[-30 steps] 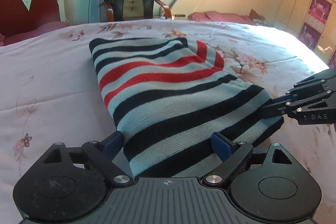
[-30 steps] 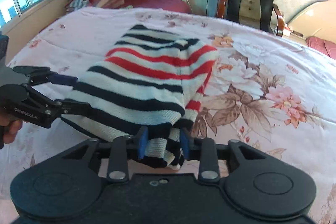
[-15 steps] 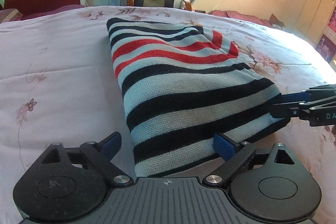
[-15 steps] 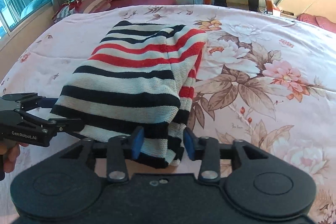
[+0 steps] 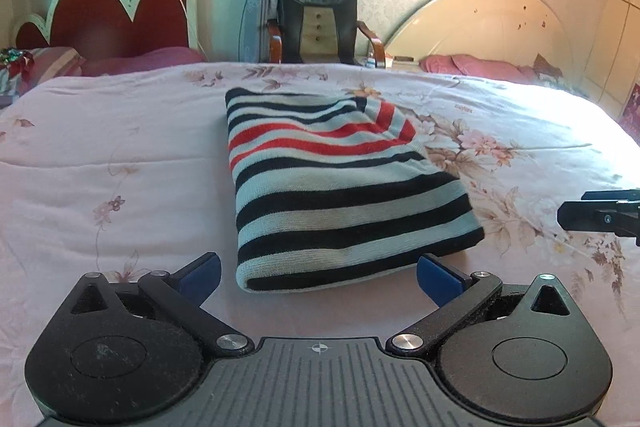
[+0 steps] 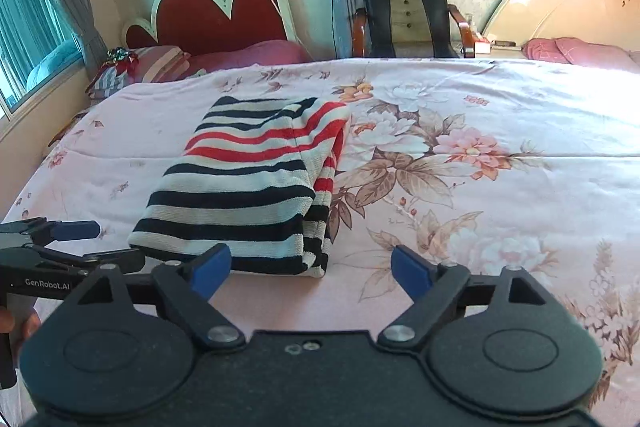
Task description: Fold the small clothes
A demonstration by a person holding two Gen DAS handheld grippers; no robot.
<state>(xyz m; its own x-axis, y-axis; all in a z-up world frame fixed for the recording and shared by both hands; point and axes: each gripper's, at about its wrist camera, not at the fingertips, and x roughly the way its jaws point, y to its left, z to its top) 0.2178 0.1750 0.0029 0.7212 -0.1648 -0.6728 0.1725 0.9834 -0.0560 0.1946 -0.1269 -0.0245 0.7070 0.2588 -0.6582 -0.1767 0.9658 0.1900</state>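
Observation:
A folded striped sweater [image 5: 340, 187], navy, pale and red, lies flat on the pink floral bedspread [image 5: 120, 167]. It also shows in the right wrist view [image 6: 248, 187]. My left gripper [image 5: 318, 277] is open and empty, just short of the sweater's near edge. My right gripper [image 6: 311, 269] is open and empty, also just short of the near edge. The right gripper's tip shows at the right of the left wrist view [image 5: 600, 215]. The left gripper shows at the left of the right wrist view [image 6: 60, 247].
A red heart-shaped headboard [image 6: 224, 15] and pink pillows [image 6: 248, 53] stand at the far left. A black armchair [image 5: 320, 19] stands behind the bed. A second bed with a cream headboard [image 5: 480, 23] is at the far right.
My right gripper has opened and let go of the sweater's near edge. Both grippers have drawn back, and the sweater now lies flat on the bed.

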